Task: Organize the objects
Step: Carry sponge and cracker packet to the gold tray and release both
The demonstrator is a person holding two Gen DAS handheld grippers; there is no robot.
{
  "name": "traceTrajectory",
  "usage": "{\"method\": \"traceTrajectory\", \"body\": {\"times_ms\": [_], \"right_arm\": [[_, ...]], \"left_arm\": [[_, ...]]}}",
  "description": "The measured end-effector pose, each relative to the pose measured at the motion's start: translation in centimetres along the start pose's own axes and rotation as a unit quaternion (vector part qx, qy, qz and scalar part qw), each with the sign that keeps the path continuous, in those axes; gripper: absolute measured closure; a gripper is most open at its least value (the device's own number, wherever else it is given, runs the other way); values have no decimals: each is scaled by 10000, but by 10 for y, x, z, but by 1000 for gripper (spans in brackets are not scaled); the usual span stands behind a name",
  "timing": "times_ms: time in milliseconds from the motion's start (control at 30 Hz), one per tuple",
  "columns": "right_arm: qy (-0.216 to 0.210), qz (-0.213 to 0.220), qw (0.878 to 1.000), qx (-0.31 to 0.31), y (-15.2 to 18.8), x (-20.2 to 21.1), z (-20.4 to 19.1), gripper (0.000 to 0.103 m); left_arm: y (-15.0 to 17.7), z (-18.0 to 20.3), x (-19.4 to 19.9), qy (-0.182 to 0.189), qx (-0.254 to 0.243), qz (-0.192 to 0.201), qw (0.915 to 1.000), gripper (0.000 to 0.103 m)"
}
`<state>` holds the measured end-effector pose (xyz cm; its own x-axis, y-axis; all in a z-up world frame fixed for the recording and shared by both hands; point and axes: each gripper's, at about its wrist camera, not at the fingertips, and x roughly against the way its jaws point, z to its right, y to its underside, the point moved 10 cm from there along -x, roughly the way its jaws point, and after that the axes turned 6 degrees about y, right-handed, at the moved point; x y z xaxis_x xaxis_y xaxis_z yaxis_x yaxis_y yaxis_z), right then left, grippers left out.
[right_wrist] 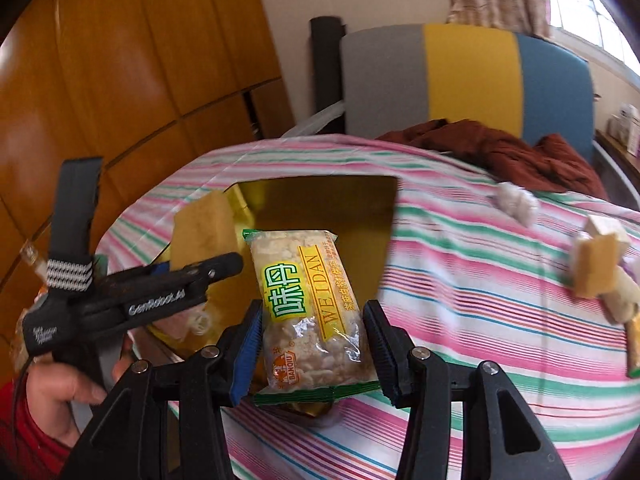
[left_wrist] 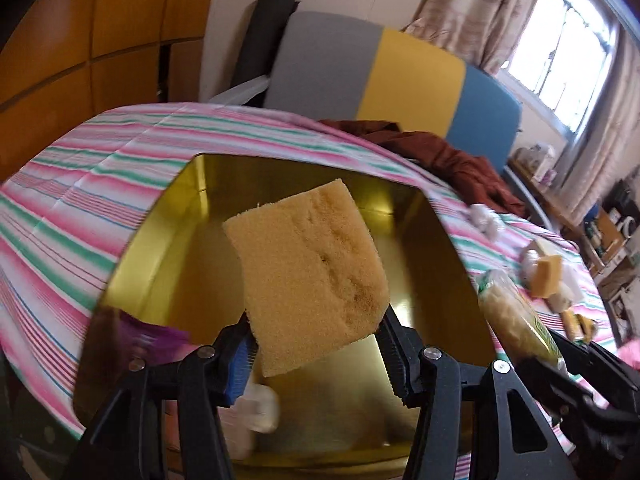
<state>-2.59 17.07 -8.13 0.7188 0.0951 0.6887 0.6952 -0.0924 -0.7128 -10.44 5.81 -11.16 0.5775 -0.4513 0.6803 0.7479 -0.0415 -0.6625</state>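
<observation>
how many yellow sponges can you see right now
2. One sponge is held in the left gripper over the gold tin; a second sponge lies on the striped cloth among scattered items. Others may be hidden.

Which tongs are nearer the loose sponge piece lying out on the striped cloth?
Right. The right tongs, shut on the snack packet, are beside the gold tin, toward the sponge piece. The left tongs hold a sponge over the tin, farther off.
</observation>
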Motion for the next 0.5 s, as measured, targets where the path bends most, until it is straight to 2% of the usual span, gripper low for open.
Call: {"method": "traceTrajectory", "body": {"times_ms": [100,233,367,500], "right_arm": [[-83,-150,9999,-21,1,-17,-13,53],[-256,-609,9970,-399,9,-46,-21,52],[-604,-733,9942,-498,14,-48,-34,51],[-675,-586,9953,-364,18,-36,-38,51]], "left_arm": [[-3,-22,-3,-77,204,-70,9997,47],[-7,-49,-8,-270,456,-144,9985,45],[-12,-72,-7,-495,777,-116,9957,15],[-13,-84,7,-518,1123,154,9922,9]]}}
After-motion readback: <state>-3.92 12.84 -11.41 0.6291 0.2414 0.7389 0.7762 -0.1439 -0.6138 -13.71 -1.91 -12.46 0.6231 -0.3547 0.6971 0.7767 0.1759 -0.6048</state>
